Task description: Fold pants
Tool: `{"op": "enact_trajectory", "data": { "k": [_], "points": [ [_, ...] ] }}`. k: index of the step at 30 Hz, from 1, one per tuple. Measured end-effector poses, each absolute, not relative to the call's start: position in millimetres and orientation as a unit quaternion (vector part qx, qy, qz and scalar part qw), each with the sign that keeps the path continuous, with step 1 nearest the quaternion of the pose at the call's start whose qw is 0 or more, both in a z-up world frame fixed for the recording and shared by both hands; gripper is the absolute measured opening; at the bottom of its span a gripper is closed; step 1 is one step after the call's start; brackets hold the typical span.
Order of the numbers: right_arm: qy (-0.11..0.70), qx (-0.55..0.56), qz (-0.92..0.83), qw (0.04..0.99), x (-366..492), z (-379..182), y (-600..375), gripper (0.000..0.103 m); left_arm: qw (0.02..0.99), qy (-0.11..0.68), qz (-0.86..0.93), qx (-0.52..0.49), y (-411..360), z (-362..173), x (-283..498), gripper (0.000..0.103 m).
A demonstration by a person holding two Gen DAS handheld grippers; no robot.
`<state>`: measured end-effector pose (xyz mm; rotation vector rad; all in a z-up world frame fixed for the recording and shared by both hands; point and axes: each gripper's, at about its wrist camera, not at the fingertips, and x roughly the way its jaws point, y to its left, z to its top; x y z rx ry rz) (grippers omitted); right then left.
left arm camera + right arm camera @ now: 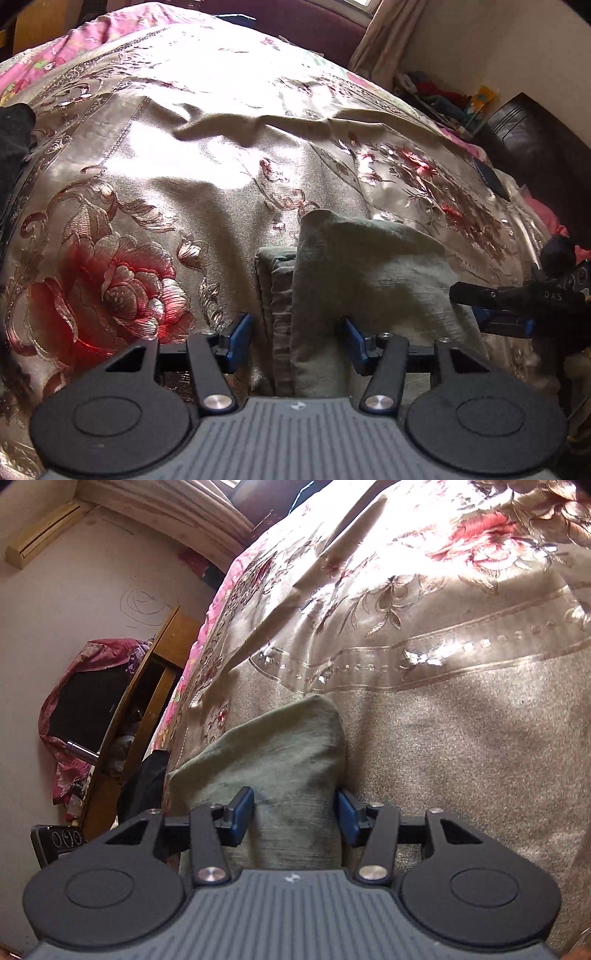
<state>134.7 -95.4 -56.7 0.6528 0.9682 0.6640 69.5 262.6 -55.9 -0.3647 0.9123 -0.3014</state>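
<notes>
Grey-green pants (354, 280) lie folded, apparently, between spread fingers (242, 338).

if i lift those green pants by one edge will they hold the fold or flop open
The pants will probably flop: the cloth looks soft and thin, wrinkled, with one corner already curling up. They look light, so lifting should be easy. The bedspread looks shiny, so a push may slide the whole stack along.

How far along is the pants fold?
Done: the grey-green pants already lie as a compact stack on the floral bedspread, layered edges showing on the left side. In hand: the left gripper and right gripper both sit open astride the cloth, gripping nothing. Left: likely one last fold or a smoothing, then withdrawing.
</notes>
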Motion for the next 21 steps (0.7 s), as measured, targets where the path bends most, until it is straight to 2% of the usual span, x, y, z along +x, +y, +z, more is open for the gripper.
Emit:
{"op": "enact_trajectory", "data": {
  "k": [6,8,9,12,15,21],
  "points": [
    [0.442,0.344,0.339,0.755,137.1,-69.1,-105.8,0.052,0.859,0.453,-0.178,-0.156,254.2,-59.9,67.5,0.065],
    [0.443,0.347,0.329,0.759,142.1,-71.0,-102.1,0.038,0.855,0.451,-0.174,-0.187,256.9,-61.5,76.3,0.065],
    [0.448,0.342,0.323,0.761,143.6,-70.3,-100.1,0.026,0.854,0.451,-0.173,-0.191,256.0,-60.7,78.5,0.065],
    [0.435,0.355,0.333,0.758,142.2,-61.9,-110.7,0.016,0.857,0.446,-0.186,-0.178,245.5,-50.1,80.0,0.063],
    [0.412,0.355,0.322,0.775,139.4,-44.2,-136.1,0.013,0.856,0.432,-0.215,-0.187,231.3,-38.2,89.6,0.057],
    [0.403,0.332,0.240,0.818,162.7,-31.0,-192.6,0.013,0.852,0.424,-0.273,-0.139,153.9,-32.4,152.0,0.057]
  ]
}}
